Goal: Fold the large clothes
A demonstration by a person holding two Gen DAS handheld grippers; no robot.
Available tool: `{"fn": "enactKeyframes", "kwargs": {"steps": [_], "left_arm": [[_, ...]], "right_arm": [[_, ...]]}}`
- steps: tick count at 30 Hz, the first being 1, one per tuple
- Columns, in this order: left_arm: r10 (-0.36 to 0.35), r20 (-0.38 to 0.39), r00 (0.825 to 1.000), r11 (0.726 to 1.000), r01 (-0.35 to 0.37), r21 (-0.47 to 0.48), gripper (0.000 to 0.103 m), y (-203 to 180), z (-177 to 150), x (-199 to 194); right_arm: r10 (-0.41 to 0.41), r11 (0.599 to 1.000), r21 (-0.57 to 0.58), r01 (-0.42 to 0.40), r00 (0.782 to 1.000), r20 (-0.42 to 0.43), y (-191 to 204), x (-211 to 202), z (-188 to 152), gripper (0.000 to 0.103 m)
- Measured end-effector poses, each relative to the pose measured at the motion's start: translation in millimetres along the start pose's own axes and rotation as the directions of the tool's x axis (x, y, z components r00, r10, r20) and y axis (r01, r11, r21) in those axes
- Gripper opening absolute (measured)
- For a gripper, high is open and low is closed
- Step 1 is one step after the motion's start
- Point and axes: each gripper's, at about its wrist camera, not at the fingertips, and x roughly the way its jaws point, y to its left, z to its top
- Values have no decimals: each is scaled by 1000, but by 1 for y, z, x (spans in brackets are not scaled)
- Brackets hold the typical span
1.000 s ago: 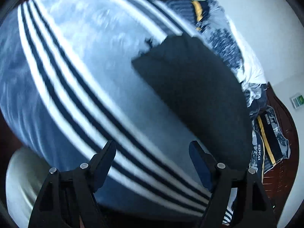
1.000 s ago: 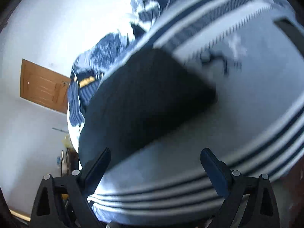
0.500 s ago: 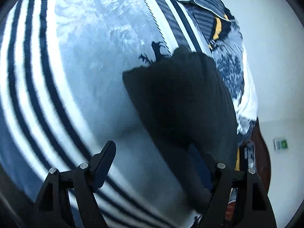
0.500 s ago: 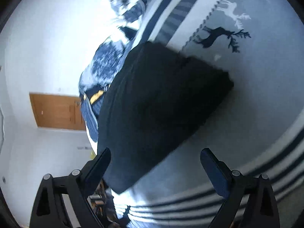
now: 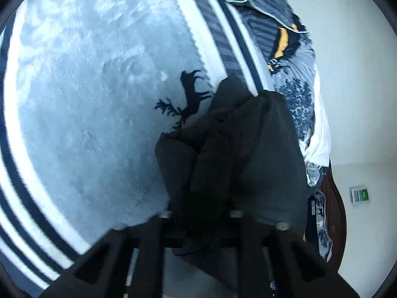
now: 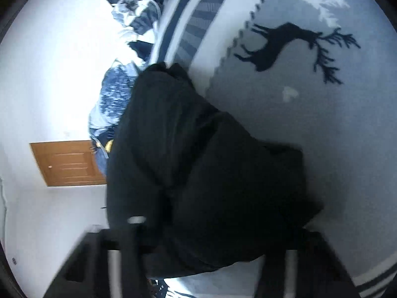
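Note:
A dark, folded garment (image 5: 248, 154) lies on a light blue fleece blanket (image 5: 86, 99) with a deer print. It also shows in the right wrist view (image 6: 198, 173). My left gripper (image 5: 201, 213) has its jaws close together, shut on the garment's near edge, and the cloth bunches up in front of it. My right gripper (image 6: 203, 245) reaches into the garment's near edge; its fingertips are buried in the cloth and blurred, so how its jaws stand is unclear.
The blanket has navy and white stripes (image 5: 22, 211) along its border. A blue patterned duvet (image 5: 292, 57) is heaped at the far side by a white wall. A wooden door (image 6: 69, 164) shows in the right wrist view.
Both grippers moved forward onto the garment's near edge. The left jaws went from wide open to shut on the cloth, which now bunches up. The right fingers went in under the cloth.

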Motion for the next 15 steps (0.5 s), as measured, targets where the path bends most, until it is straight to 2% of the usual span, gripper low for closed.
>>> {"fn": "enactKeyframes", "kwargs": {"steps": [2, 4, 9, 13, 15], "left_arm": [[7, -10, 1000, 998, -6, 57, 5, -6, -8, -20], [12, -18, 1000, 995, -10, 104, 4, -10, -18, -43], [11, -41, 999, 992, -6, 124, 4, 11, -51, -102], [80, -46, 996, 987, -73, 141, 4, 37, -79, -133], [117, -28, 993, 978, -110, 179, 5, 42, -90, -145]], "right_arm": [[-13, 998, -56, 14, 1000, 12, 10, -8, -5, 15], [-44, 993, -112, 46, 999, 16, 18, -18, -11, 11], [-50, 986, -156, 52, 999, 22, 18, -66, -43, 9], [-77, 977, -198, 76, 997, 2, 10, -103, -82, 9], [-108, 975, -196, 103, 994, -13, -1, -119, -99, 9]]}}
